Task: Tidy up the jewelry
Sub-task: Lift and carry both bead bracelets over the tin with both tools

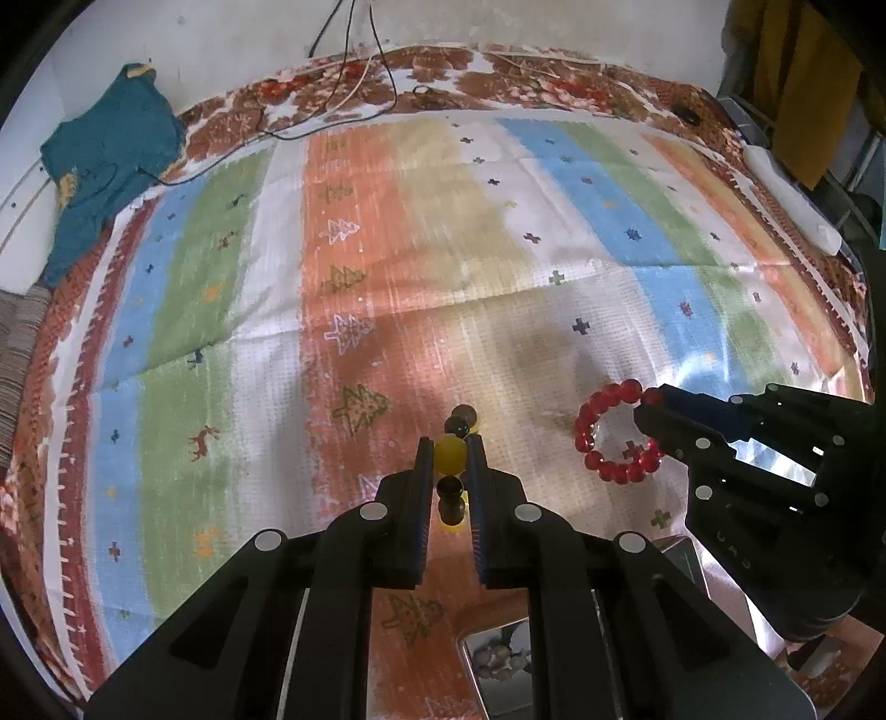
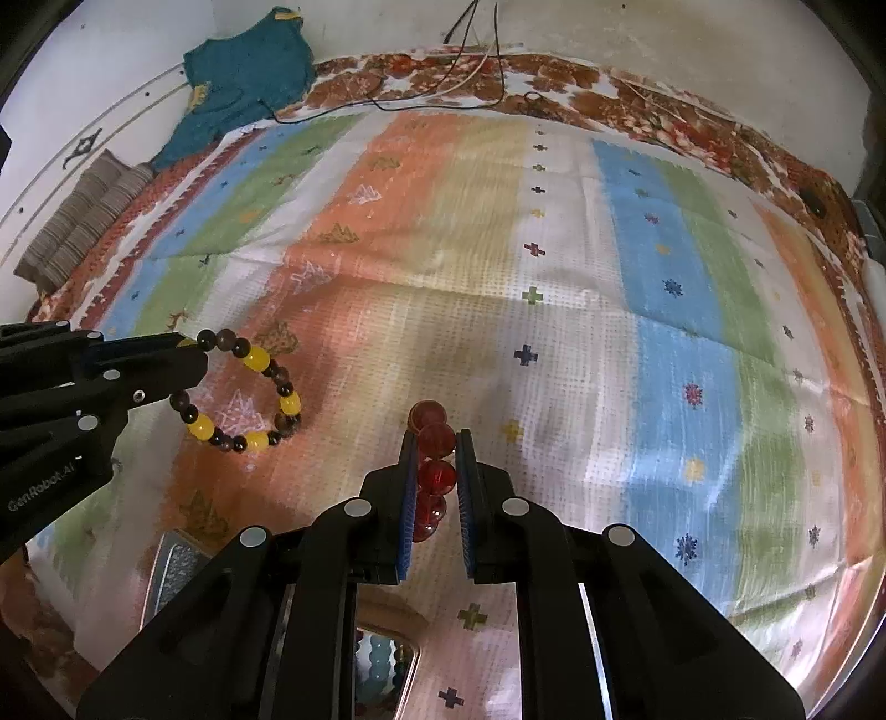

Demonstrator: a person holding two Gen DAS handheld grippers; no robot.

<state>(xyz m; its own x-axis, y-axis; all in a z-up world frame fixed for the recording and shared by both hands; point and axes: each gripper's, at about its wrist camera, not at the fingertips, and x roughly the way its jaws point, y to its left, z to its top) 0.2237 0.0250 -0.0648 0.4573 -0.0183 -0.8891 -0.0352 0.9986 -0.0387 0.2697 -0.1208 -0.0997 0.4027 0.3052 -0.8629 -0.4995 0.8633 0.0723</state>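
Nearest, left gripper (image 1: 449,451): clamped on the yellow-and-brown bead bracelet (image 2: 243,390), lifted above the cloth.
Right gripper (image 2: 437,443): clamped on the red bead bracelet (image 1: 617,435), hanging clear.
Beneath: striped cloth (image 1: 387,249).
Far corner: teal garment (image 1: 105,160).

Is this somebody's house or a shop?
Probably a house: a striped patterned cloth covers a bed or table against a plain wall, with a teal garment lying at the edge and loose cables hanging down.
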